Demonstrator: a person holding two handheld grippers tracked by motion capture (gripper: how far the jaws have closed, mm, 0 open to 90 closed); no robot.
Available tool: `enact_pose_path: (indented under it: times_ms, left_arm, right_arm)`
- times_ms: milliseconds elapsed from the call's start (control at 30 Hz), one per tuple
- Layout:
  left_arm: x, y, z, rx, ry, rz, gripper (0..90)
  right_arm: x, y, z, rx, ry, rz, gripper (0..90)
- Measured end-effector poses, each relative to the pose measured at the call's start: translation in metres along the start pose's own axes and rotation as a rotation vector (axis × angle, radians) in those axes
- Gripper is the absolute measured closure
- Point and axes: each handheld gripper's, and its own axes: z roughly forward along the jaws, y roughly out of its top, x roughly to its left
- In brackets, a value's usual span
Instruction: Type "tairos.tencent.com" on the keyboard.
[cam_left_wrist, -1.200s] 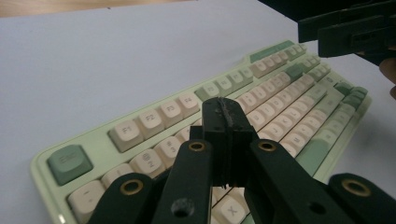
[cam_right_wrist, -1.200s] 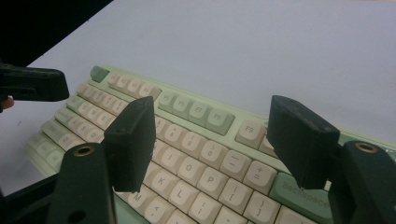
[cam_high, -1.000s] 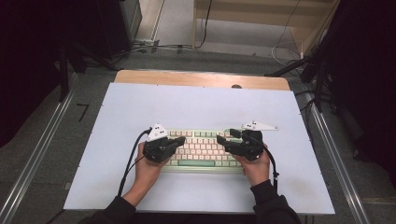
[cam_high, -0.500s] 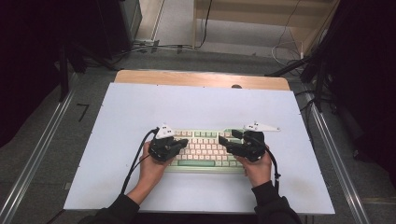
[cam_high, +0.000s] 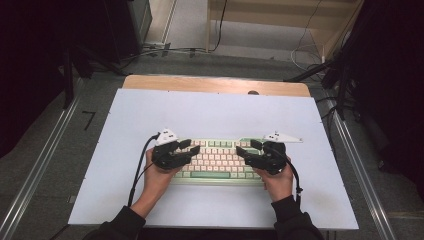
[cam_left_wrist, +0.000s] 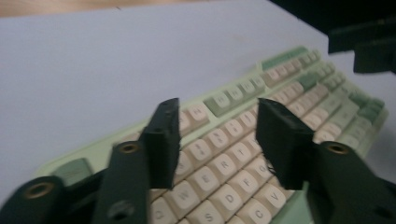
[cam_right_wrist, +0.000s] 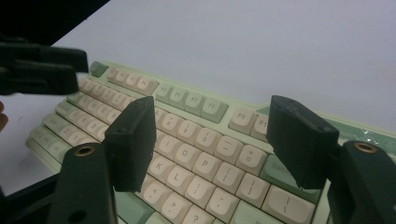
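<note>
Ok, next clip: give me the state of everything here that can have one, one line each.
Keyboard: flat on the white table, keys up, not lifted.
Left gripper: open, jaws apart over the keyboard's left end, holding nothing.
Right gripper: open, jaws apart over the keyboard's right end, holding nothing.
Left hand: wrapped around the left gripper's body.
Right hand: wrapped around the right gripper's body.

Keyboard (cam_high: 220, 160) on mat (cam_high: 210, 115), near front edge — left gripper (cam_high: 192, 148) over its left end, right gripper (cam_high: 245, 149) over right end.

Overhead cam; gripper cams close (shared keyboard (cam_high: 220, 159))
</note>
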Motion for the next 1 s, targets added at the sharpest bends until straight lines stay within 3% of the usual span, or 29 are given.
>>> enact_pose_path:
  times_ms: [33,67,233,367,600,1000]
  left_arm:
    - [0.007,-0.002,-0.01,-0.045,0.036,-0.036,43.6]
    - [0.007,-0.002,-0.01,-0.045,0.036,-0.036,40.7]
    - [0.027,-0.013,-0.027,-0.093,0.083,-0.116,37.3]
    - [0.036,-0.015,-0.034,-0.129,0.127,-0.141,36.4]
    - [0.036,-0.016,-0.037,-0.162,0.147,-0.133,36.4]
    - [0.035,-0.018,-0.036,-0.145,0.141,-0.125,36.4]
  right_arm:
    - [0.0,0.0,-0.001,0.001,0.0,0.002,31.3]
    - [0.0,0.0,-0.001,0.0,-0.001,0.0,31.3]
    - [0.0,-0.001,-0.002,0.0,-0.007,-0.008,31.3]
    - [0.001,-0.001,-0.001,0.005,-0.006,-0.01,31.3]
    - [0.002,-0.002,0.001,0.011,-0.002,-0.016,31.3]
    - [0.003,-0.002,0.006,0.021,0.006,-0.024,31.3]
